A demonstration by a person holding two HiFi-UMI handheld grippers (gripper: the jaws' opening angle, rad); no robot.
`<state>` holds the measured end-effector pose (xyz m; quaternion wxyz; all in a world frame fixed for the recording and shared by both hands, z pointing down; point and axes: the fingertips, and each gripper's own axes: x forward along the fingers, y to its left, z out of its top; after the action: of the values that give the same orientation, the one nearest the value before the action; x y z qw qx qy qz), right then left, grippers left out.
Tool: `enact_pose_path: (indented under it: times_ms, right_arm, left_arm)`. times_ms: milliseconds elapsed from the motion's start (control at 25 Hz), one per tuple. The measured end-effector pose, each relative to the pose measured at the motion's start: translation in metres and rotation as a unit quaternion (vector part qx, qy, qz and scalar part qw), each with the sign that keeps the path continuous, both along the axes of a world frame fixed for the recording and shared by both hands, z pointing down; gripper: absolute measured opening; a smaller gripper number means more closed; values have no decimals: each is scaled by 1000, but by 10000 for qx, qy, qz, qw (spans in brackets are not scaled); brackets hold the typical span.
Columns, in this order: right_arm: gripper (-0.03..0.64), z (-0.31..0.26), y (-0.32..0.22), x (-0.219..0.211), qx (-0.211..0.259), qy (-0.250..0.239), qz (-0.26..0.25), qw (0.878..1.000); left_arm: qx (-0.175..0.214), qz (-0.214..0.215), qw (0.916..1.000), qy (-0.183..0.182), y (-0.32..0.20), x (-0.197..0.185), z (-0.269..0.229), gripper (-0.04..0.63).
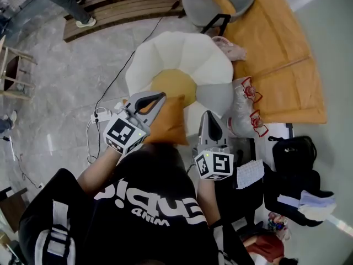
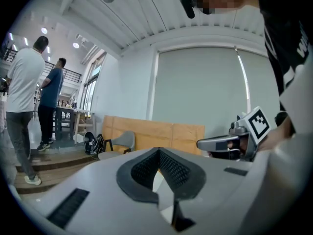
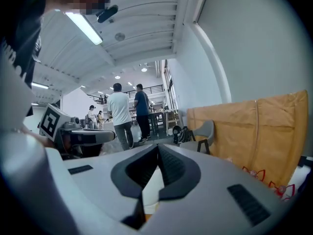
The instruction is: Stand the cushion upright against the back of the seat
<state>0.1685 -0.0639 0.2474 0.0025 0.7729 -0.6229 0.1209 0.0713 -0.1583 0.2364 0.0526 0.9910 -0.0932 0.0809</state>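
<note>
The orange cushion [image 1: 168, 125] looks to lie flat at the front of the round seat [image 1: 174, 85], well short of the cream petal-shaped back [image 1: 182, 51], and its near edge is hidden under the person's dark shirt. The left tool [image 1: 155, 99] hovers over the cushion's left side and the right tool [image 1: 209, 116] is just off its right side. Both have their jaws pressed together with nothing between them. Before any grasp, both pairs of jaws should probably spread wide. Each tool could then dip onto one side edge of the cushion and pinch a good fold of fabric, not just the seam. Lifting both sides evenly would likely keep the soft cushion from sagging or twisting. It should then go back until its lower edge sits in the crease under the back, with its top leaning on the petals, and only then be let go.
</note>
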Motion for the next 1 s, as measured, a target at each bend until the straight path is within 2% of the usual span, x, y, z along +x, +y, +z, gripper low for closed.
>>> enact_pose_path:
  times_ms: [160,360,440,520,600,640,800,1000]
  right_arm:
    - [23,26,-4,-1,-149,-267,-192,9993]
    - [23,80,-12,-3,-465,-597,-352,9965]
    - [25,105,-14,-5,-615,-763,-377,9945]
    - [35,137,-15,-5,-847,-964,-334,9912]
    - [154,172,-15,-6,-1119,-1218,-287,9858]
    - [174,190,-14,-7,-1244,-1330,-261,9829]
    - [176,260,2,-14,-1709,-1640,-125,9715]
    - [176,374,20,-18,-2361,-2003,35,9509]
  left_arm:
    - [-125,58,9990,-426,0,9,36,9]
    - [-198,30,9980,-594,-12,24,80,19]
    - [-248,49,9970,-734,-17,29,100,96]
    - [-407,48,9948,-932,-21,34,127,121]
    - [-623,56,9912,-1166,-24,40,155,144]
    - [-707,52,9891,-1292,-26,41,169,144]
    - [-858,101,9797,-1812,-22,37,239,144]
    - [-631,323,9676,-2422,-15,33,349,144]
